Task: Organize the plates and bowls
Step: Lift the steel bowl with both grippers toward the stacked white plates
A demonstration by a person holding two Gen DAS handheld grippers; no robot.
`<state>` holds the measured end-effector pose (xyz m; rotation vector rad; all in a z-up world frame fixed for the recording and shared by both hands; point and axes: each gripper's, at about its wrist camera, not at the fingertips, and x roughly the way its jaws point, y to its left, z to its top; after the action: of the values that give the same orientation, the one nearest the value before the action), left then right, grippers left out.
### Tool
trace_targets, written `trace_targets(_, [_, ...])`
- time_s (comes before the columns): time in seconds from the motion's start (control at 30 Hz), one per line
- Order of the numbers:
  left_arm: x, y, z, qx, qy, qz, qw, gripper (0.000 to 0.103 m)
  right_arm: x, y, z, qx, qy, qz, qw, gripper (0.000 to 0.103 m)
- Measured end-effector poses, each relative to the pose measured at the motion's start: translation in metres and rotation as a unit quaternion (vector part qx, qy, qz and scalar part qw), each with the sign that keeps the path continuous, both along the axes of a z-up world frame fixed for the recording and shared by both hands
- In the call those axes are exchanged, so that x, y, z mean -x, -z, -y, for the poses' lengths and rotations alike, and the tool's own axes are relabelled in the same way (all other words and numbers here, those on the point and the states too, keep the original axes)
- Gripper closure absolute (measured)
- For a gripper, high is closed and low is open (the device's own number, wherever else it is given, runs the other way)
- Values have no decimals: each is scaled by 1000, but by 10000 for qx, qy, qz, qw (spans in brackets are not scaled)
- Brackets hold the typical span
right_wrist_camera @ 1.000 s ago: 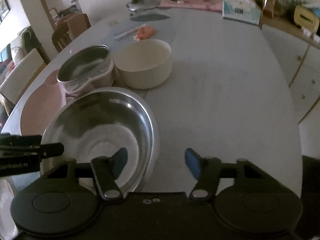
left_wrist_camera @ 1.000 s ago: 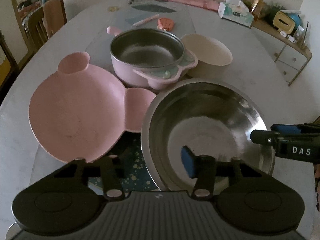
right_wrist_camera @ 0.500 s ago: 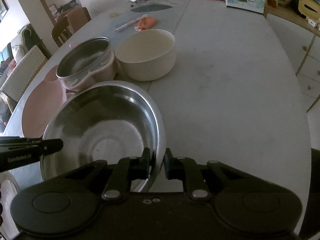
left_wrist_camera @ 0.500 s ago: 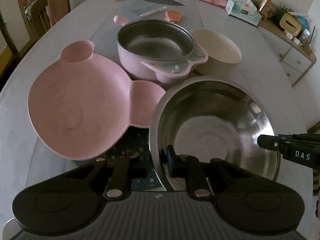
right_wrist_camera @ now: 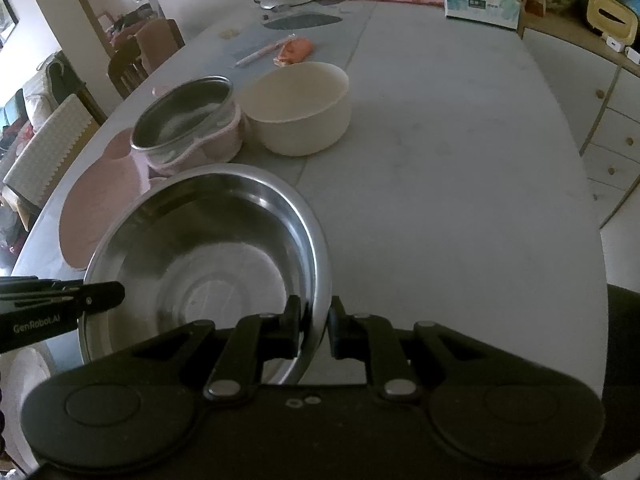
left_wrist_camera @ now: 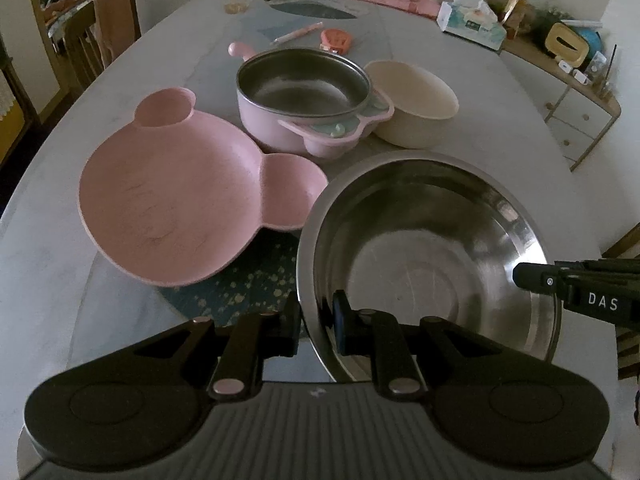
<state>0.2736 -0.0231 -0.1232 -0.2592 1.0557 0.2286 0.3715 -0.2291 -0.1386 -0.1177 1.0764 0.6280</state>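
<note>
Two claws grip one stainless steel bowl [left_wrist_camera: 424, 248] by opposite sides of its rim. The left claw [left_wrist_camera: 316, 322] is clamped on the rim's left edge, one pad inside the bowl and one outside; the right claw [right_wrist_camera: 314, 326] pinches the right edge likewise. The bowl sits at the near end of the pale tabletop [right_wrist_camera: 440, 168]. Just beyond it lie a pink bear-shaped divided plate [left_wrist_camera: 176, 200], a pink steel-lined bowl [left_wrist_camera: 304, 96] and a cream bowl [right_wrist_camera: 298, 114].
</note>
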Motion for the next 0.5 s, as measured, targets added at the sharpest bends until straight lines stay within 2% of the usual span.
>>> trace_targets(0.5, [60,-37,-18,8,-55,168,9998,88,53,-40,-14,-79,-166,220,9996,89])
